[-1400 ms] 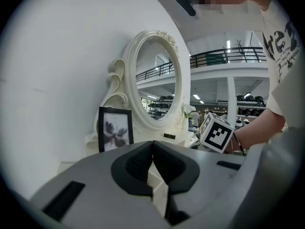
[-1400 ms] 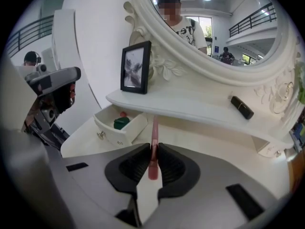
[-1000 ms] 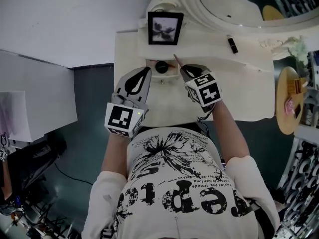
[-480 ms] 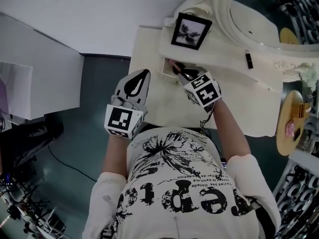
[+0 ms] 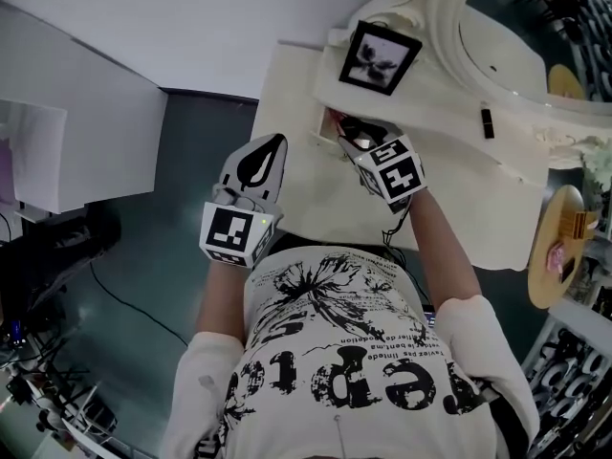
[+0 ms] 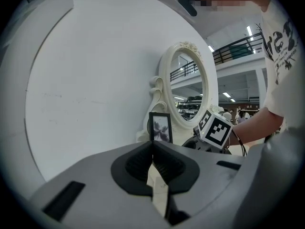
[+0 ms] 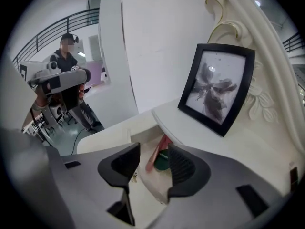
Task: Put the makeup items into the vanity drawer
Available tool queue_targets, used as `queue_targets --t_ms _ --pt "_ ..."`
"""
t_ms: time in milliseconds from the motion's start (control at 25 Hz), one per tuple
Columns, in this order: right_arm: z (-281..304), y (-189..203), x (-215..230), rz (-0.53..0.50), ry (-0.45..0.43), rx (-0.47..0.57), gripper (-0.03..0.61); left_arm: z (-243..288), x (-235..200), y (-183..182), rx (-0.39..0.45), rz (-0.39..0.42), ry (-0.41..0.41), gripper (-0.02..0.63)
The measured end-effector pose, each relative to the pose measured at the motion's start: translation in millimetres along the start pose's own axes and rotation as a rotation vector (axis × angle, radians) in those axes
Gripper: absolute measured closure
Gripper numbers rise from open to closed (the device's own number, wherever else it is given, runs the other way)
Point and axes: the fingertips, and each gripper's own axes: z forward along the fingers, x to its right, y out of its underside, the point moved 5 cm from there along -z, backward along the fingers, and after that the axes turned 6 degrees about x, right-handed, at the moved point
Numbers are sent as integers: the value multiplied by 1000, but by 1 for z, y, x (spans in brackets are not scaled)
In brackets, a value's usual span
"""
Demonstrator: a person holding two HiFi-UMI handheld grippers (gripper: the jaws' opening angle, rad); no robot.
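The vanity drawer (image 5: pixel 323 132) stands open under the shelf at the table's back left. In the right gripper view a slim pink stick (image 7: pixel 157 152) and a dark green round item (image 7: pixel 162 161) lie inside the drawer (image 7: pixel 143 182). My right gripper (image 5: pixel 352 142) (image 7: pixel 150 157) hovers just over the drawer; its jaws are opening, their pads apart and clear of the stick. My left gripper (image 5: pixel 259 163) (image 6: pixel 152 149) floats shut and empty off the table's left edge. A black lipstick (image 5: pixel 488 122) lies on the shelf farther right.
A black photo frame (image 5: pixel 381 57) (image 7: pixel 217 87) stands on the shelf above the drawer, with the oval mirror (image 5: pixel 497 36) behind it. The cream tabletop (image 5: pixel 316 199) lies below my grippers. A round wooden stand (image 5: pixel 553 247) is at right, a white cabinet (image 5: pixel 57 132) at left.
The right gripper carried the pink stick from in front of the drawer into it, then its jaws parted and the stick now lies inside. The left gripper stayed put.
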Motion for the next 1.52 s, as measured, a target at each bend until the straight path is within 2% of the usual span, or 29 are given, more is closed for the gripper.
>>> queue_targets --t_ms 280,440,600,840,1080,1320,1520 --pt "-27 -2 10 65 54 98 384 10 13 -8 16 11 49 600" --pt "-58 -10 17 112 111 232 426 17 26 -18 30 30 91 600" --pt "-96 -19 27 169 217 384 481 24 38 -32 48 60 142 600" --pt "-150 -28 29 172 347 537 563 23 57 -59 75 92 204 600" --pt "-185 -29 20 133 420 636 563 23 58 -81 130 122 217 600" --pt "-211 -23 6 80 447 734 563 21 66 -91 135 149 255 600" --pt "-214 -22 1 60 442 741 565 19 69 -91 136 149 261 600"
